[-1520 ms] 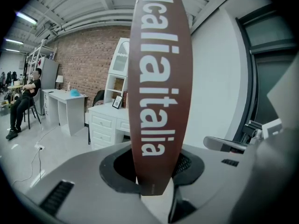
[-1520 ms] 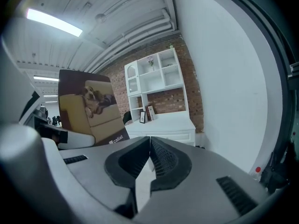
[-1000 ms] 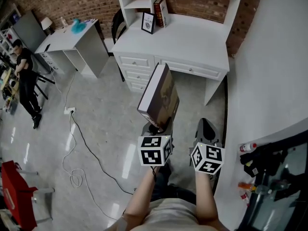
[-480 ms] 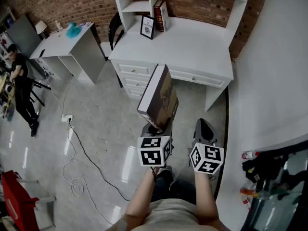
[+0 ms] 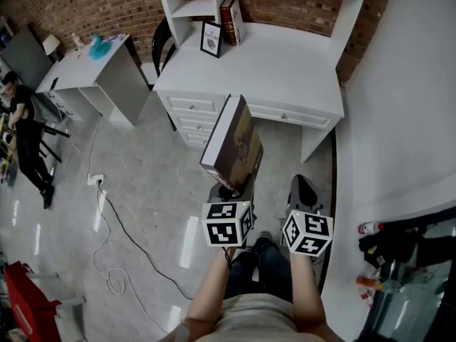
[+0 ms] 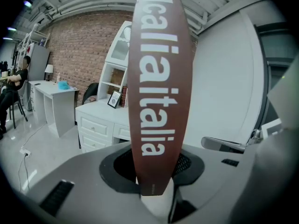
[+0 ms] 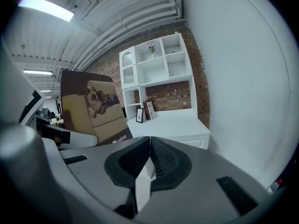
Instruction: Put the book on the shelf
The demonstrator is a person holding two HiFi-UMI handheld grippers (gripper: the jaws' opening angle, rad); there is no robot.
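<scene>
A large brown book (image 5: 234,142) stands upright in my left gripper (image 5: 229,188), which is shut on its lower end. In the left gripper view its brown spine (image 6: 159,78) with white letters rises between the jaws. In the right gripper view its cover (image 7: 93,111), with a dog on a sofa, shows at the left. My right gripper (image 5: 305,191) is beside it, shut and empty (image 7: 149,164). The white desk with a shelf unit (image 5: 191,6) stands ahead; two books (image 5: 231,20) lean on the desk under the shelf.
A framed picture (image 5: 211,37) stands on the white desk (image 5: 285,63) with drawers (image 5: 192,112). A second white table (image 5: 85,63) is at the left. A cable (image 5: 121,219) runs over the floor. A person (image 5: 21,134) stands far left. A white wall (image 5: 406,105) is at the right.
The view has drifted a little closer to the desk. The book stays in the left gripper, and both grippers keep their places.
</scene>
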